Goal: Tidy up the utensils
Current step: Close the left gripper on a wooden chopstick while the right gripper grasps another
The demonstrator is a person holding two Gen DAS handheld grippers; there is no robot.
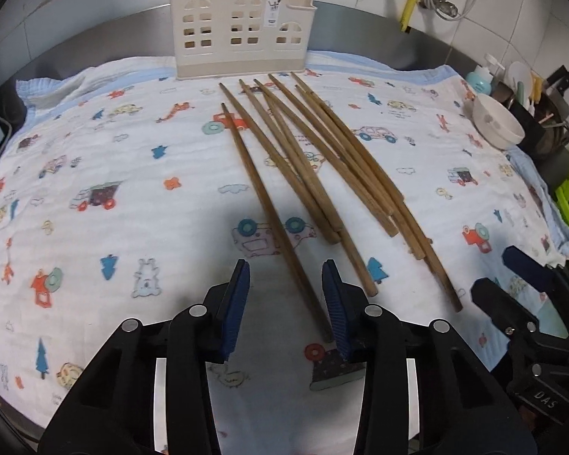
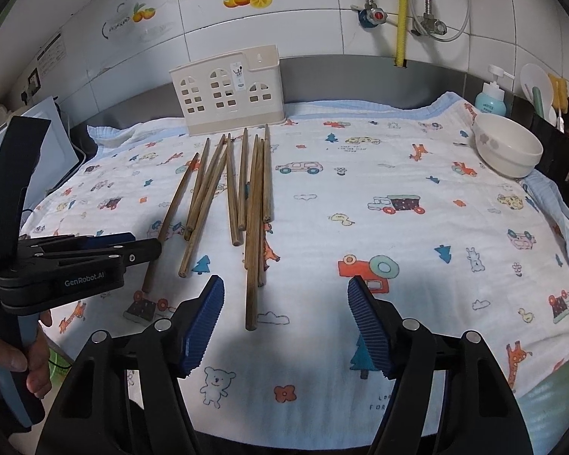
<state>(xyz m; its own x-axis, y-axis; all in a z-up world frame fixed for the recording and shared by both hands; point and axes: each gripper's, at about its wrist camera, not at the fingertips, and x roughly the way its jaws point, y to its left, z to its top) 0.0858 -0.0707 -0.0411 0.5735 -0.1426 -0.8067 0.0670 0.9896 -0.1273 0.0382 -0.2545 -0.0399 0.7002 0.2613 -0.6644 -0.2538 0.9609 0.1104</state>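
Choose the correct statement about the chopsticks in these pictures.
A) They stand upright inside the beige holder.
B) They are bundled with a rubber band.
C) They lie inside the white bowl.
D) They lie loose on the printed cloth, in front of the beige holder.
D: the chopsticks lie scattered flat on the printed cloth, in front of the beige holder, while the white bowl sits apart at the right.

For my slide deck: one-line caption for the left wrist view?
Left claw straddles the nearest wooden chopstick, without pinching it, on a cartoon-print cloth, cream utensil holder behind.
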